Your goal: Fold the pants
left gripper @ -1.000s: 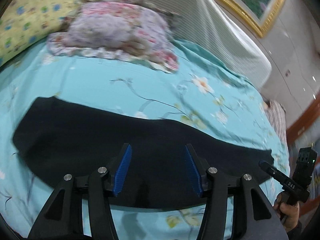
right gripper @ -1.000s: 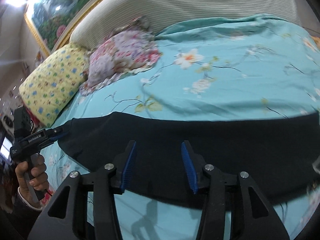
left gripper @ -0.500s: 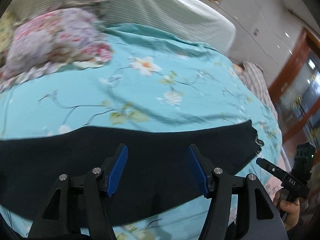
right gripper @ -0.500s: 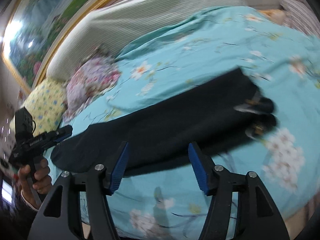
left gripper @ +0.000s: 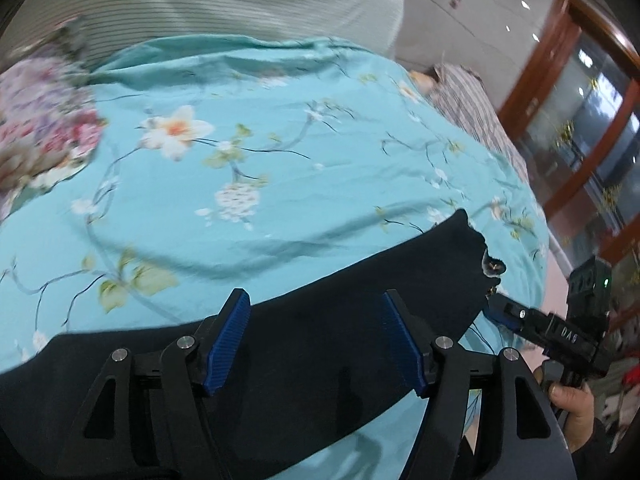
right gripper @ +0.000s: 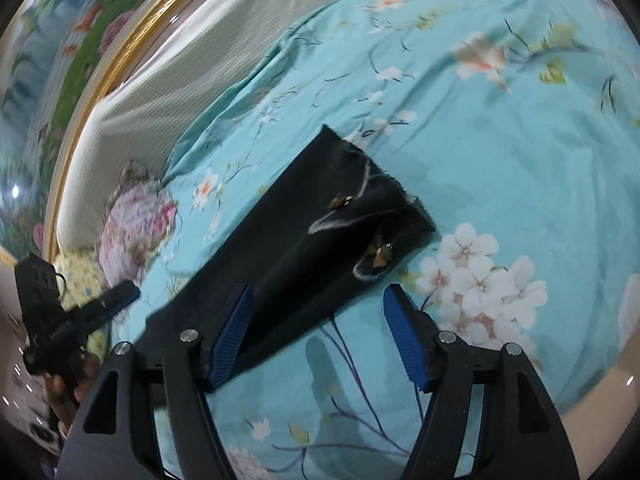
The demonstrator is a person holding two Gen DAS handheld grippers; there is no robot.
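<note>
Black pants [left gripper: 320, 344] lie flat as a long strip on the teal floral bedspread [left gripper: 280, 184]. In the right wrist view the pants [right gripper: 304, 240] end at a waistband with gold trims and white cord. My left gripper [left gripper: 316, 336] is open and empty, hovering over the pants' middle. My right gripper [right gripper: 318, 332] is open and empty above the near edge of the waist end. The right gripper also shows in the left wrist view [left gripper: 516, 316], close to the waist end. The left gripper shows at the left of the right wrist view [right gripper: 116, 296].
A floral pillow [left gripper: 40, 132] and a yellow pillow [right gripper: 76, 268] lie by the striped headboard [left gripper: 200, 4]. A gold-framed painting [right gripper: 80, 40] hangs above. A wooden door frame [left gripper: 560, 80] stands on the right. The bed's edge [right gripper: 600, 380] is near.
Both views have swung right along the pants toward the waist end. The right gripper now sits over the waistband, which has come into view. Both grippers stayed open.
</note>
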